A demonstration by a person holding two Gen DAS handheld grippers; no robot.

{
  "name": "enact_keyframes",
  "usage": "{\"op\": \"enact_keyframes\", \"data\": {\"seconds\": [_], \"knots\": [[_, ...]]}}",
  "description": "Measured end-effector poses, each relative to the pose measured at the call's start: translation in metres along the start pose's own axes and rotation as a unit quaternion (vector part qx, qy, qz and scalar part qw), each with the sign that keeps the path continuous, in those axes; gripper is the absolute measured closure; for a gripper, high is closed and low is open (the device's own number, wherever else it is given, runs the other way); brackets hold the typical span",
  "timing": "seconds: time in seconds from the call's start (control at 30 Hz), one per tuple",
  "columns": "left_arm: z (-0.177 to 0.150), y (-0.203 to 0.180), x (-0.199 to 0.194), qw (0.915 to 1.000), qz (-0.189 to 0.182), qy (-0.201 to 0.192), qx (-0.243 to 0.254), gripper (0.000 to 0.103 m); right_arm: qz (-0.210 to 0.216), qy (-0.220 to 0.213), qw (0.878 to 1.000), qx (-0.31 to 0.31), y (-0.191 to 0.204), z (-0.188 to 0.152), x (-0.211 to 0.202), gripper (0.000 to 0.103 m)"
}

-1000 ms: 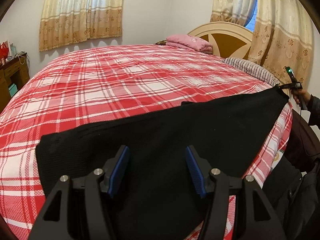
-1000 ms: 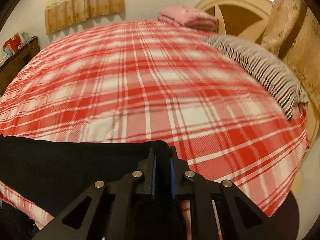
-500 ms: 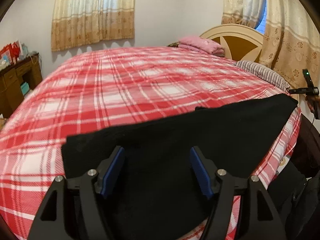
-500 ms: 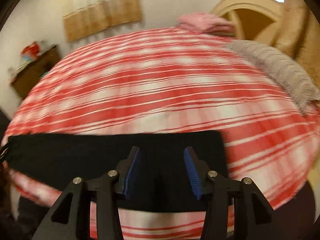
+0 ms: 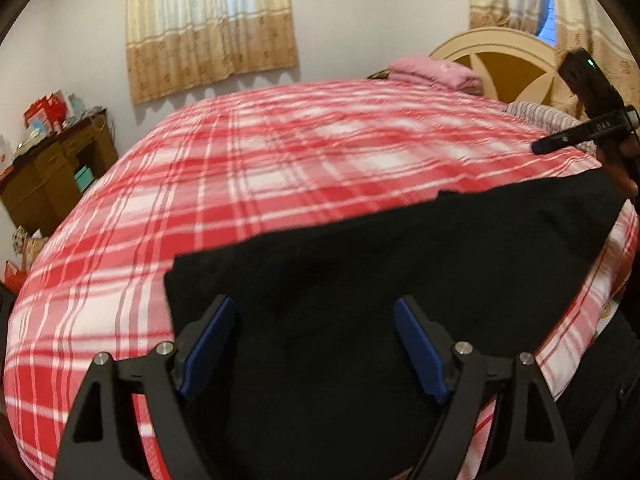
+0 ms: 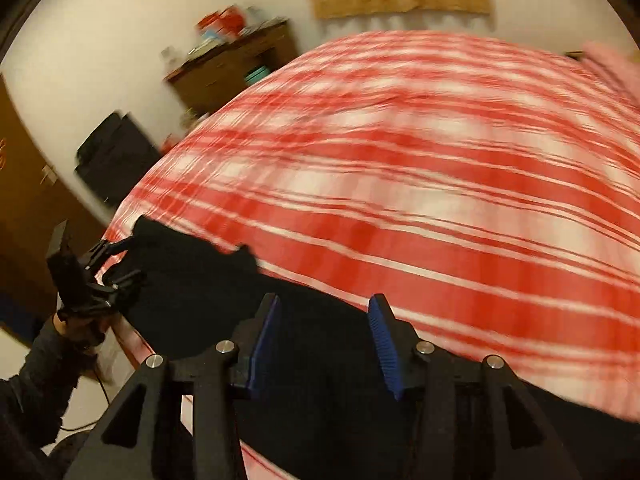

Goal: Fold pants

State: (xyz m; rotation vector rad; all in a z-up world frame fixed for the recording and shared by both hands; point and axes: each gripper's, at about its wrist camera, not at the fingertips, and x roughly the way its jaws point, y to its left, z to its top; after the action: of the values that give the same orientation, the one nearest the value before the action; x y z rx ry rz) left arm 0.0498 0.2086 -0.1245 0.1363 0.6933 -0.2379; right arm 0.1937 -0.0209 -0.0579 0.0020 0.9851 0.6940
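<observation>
On the near edge of a bed [image 5: 280, 168] covered by a red-and-white plaid blanket, the black pants [image 5: 360, 280] lie flat as a long dark strip along the side where the person stands. The left gripper [image 5: 314, 340] tilts down over one end of the pants, its jaws wide and just having opened further; the cloth lies below and between the blue pads without being pinched. The right gripper [image 6: 324, 332] also slants down over the pants, jaws partly apart after opening, nothing clamped between them.

The left wrist view shows the headboard [image 5: 496, 60], a folded pink cloth [image 5: 432, 74] near it, a striped pillow [image 5: 540, 114], the curtains [image 5: 212, 28], and the right gripper's body at the far right edge. The right wrist view, heavily blurred, shows instead a brown cabinet [image 6: 236, 68] with clutter on top, a dark object by the wall, and the left gripper held by a hand [image 6: 76, 320] in a dark sleeve [image 6: 36, 372], standing at the pants' far corner.

The pants look matte, soft and even; the blanket is smooth with broad stripes. The grippers are black with ribbed blue pads and silver bolts.
</observation>
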Motion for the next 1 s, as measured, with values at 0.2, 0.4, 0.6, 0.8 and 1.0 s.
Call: {"op": "enact_keyframes", "data": {"seconds": [0.2, 0.4, 0.6, 0.8, 1.0], "knots": [[-0.006, 0.0, 0.002, 1.0, -0.002, -0.006, -0.004, 0.008, 0.034, 0.03, 0.999, 0.006, 0.034, 0.029, 0.069, 0.055], [-0.01, -0.003, 0.004, 0.9998, -0.006, -0.018, 0.006, 0.004, 0.062, 0.071, 0.994, 0.052, 0.029, 0.043, 0.105, 0.064], [-0.012, 0.003, -0.003, 0.999, -0.016, -0.039, -0.015, 0.004, 0.105, 0.098, 0.985, 0.098, 0.021, 0.033, 0.122, 0.097], [-0.014, 0.023, -0.014, 0.995, -0.021, -0.064, -0.074, 0.004, 0.113, 0.044, 0.987, 0.102, 0.025, 0.044, 0.097, 0.099], [-0.011, 0.028, -0.001, 0.9953, -0.012, -0.033, -0.09, 0.003, 0.092, 0.064, 0.989, 0.097, 0.013, 0.041, 0.121, 0.099]]}}
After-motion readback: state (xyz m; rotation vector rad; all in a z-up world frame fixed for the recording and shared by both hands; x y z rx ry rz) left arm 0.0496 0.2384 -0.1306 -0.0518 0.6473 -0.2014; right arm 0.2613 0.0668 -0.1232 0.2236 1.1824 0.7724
